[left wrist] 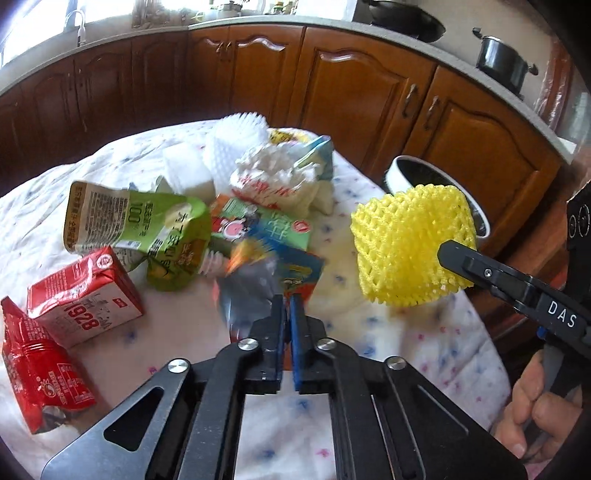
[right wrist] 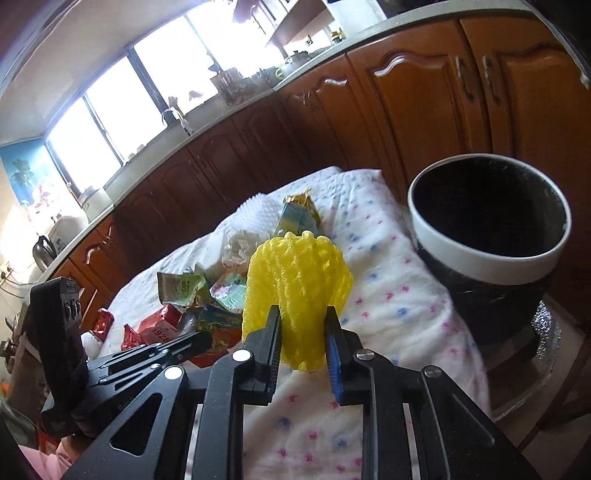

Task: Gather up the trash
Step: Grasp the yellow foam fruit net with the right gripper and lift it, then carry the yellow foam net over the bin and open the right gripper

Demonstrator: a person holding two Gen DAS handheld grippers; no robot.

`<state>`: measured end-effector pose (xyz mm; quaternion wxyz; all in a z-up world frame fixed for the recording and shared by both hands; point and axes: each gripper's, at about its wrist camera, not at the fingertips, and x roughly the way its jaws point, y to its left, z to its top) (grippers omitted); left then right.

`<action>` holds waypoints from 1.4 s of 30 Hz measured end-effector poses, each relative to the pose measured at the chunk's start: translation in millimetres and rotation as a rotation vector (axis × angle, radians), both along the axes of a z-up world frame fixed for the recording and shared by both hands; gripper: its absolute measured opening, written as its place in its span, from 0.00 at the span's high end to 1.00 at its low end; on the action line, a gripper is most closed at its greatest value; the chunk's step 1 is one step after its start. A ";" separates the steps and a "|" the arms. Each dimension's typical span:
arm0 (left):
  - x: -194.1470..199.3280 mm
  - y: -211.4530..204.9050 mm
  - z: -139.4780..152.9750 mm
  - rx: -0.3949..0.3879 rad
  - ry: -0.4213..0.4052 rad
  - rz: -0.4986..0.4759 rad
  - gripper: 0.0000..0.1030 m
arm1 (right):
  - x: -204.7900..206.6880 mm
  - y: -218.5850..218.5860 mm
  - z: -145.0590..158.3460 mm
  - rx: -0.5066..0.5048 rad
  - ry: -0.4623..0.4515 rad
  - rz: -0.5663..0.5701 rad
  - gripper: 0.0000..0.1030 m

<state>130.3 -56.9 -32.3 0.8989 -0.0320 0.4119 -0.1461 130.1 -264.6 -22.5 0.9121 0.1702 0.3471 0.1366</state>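
Yellow foam net (right wrist: 295, 284) squeezed in right tongs (right wrist: 301, 325) beside bin rim (right wrist: 487, 258); left tongs (left wrist: 288, 306) pinch foil wrapper (left wrist: 255, 291).

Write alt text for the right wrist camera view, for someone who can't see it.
The right gripper grips a yellow foam net over a white flowered cloth, with an empty black bin to its right. Crumpled packaging lies behind, and the left gripper reaches in from the left.

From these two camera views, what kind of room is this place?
Most likely a home kitchen. Wooden cabinet doors run under a pale countertop, a dark pot stands on it, and a faucet shows by the bright window. Trash packaging lies on a table under a quilted cloth.
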 end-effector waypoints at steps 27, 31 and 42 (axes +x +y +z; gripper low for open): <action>55.5 -128.3 61.7 -0.080 -0.060 -0.255 0.99 | 18.1 -129.3 40.8 -0.172 -0.055 -0.297 0.79; 75.1 -159.7 68.2 -0.078 -0.047 -0.300 0.99 | 36.5 -146.6 38.9 -0.199 -0.022 -0.317 0.78; 129.9 -224.2 44.6 -0.019 0.068 -0.348 0.99 | 81.5 -161.0 14.0 -0.285 0.097 -0.275 0.75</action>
